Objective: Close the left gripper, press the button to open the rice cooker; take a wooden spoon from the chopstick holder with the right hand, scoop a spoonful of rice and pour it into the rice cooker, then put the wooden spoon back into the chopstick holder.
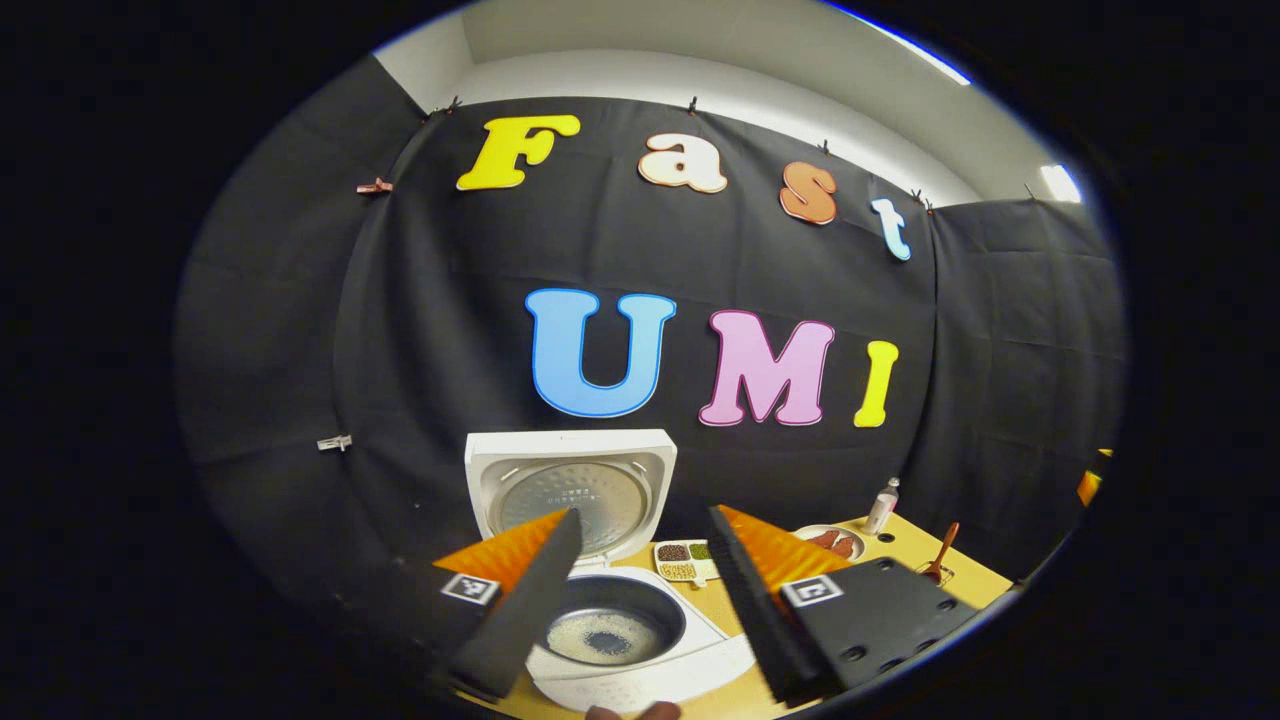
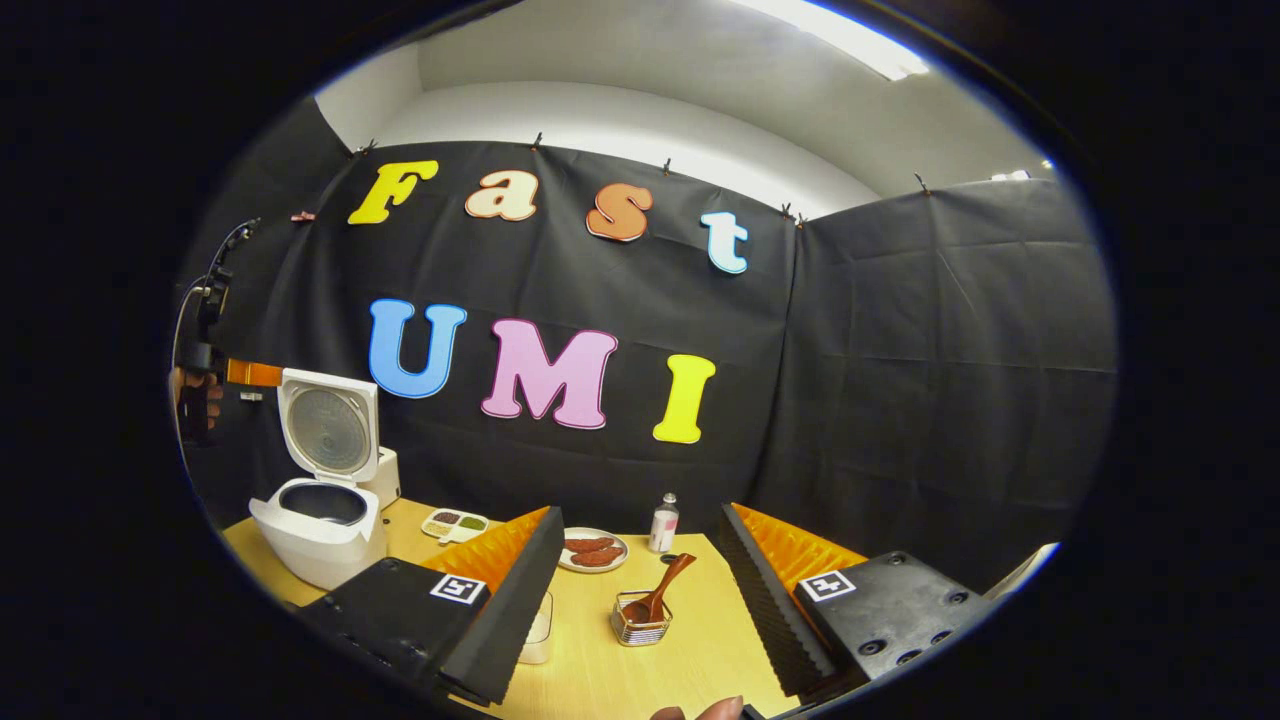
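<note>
Left gripper view looks down close over the rice cooker; right gripper view sees it farther off.

a recording booth: black cloth wall pinned behind a wooden table.

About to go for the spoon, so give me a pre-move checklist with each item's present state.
1. Rice cooker lid open: ok.
2. Wooden spoon standing in the chopstick holder: ok.
3. Right gripper open, holding nothing: ok.
4. Spoon between the right gripper's fingers in its view, table bare ahead: ok.
5. Left gripper open over the cooker, away from the holder: ok.
6. Rice container located: cannot tell.
</note>
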Tool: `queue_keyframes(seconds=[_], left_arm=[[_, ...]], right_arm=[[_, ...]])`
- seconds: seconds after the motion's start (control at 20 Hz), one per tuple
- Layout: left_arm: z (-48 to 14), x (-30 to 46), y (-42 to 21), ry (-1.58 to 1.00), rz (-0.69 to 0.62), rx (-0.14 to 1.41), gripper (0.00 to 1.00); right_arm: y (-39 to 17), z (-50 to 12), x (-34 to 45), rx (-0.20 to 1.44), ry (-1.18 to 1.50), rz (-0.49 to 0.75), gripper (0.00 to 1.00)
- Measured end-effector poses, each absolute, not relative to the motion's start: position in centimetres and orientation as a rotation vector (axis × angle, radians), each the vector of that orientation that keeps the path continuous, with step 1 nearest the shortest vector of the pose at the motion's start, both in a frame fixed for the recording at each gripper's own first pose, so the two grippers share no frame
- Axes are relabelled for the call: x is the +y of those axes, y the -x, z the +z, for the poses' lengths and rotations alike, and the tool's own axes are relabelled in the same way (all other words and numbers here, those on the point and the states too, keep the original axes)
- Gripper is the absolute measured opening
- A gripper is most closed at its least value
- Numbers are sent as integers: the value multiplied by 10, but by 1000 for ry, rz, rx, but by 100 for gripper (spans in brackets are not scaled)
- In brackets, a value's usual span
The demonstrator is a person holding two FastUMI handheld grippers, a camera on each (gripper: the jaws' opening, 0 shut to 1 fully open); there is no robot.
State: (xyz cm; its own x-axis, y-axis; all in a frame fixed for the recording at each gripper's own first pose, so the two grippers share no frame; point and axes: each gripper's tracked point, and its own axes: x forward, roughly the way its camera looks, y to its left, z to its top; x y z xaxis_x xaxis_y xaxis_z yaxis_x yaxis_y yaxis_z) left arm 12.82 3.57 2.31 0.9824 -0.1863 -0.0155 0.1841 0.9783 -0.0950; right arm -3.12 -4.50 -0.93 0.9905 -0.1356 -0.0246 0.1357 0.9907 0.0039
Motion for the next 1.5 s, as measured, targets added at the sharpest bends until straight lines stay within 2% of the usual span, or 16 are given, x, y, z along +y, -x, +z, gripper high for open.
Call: queue_keyframes(seconds=[0.05, 0.1, 0.35, 0.65, 0.85, 1.1, 1.2, 1.3, 1.45, 1.5], left_arm=[[25, 32, -117, 77, -190, 16, 96], [26, 28, -107, 62, -193, 10, 98], [25, 6, -70, 87, -187, 28, 95], [4, -29, -32, 141, -142, 93, 95], [-7, -39, -19, 145, -57, 122, 95], [-10, -47, -4, 139, 41, 154, 95], [-10, -50, 1, 148, 85, 165, 95], [-12, -54, 5, 146, 131, 178, 95], [-12, -65, 15, 129, 170, 194, 95], [-13, -68, 18, 125, 182, 201, 95]], right_arm=[[30, -10, -46, 24, -20, -136, 98], [29, -13, -48, 33, -36, -131, 97], [19, -34, -65, 89, -154, -83, 97], [-13, -74, -112, 172, -97, -41, 98], [-47, -118, -136, 259, -131, -9, 98], [-95, -189, -136, 391, -168, 123, 98], [-113, -219, -134, 439, -178, 177, 95], [-132, -244, -131, 475, -210, 222, 87], [-162, -288, -142, 533, -219, 215, 78], [-169, -302, -144, 561, -230, 213, 70]])
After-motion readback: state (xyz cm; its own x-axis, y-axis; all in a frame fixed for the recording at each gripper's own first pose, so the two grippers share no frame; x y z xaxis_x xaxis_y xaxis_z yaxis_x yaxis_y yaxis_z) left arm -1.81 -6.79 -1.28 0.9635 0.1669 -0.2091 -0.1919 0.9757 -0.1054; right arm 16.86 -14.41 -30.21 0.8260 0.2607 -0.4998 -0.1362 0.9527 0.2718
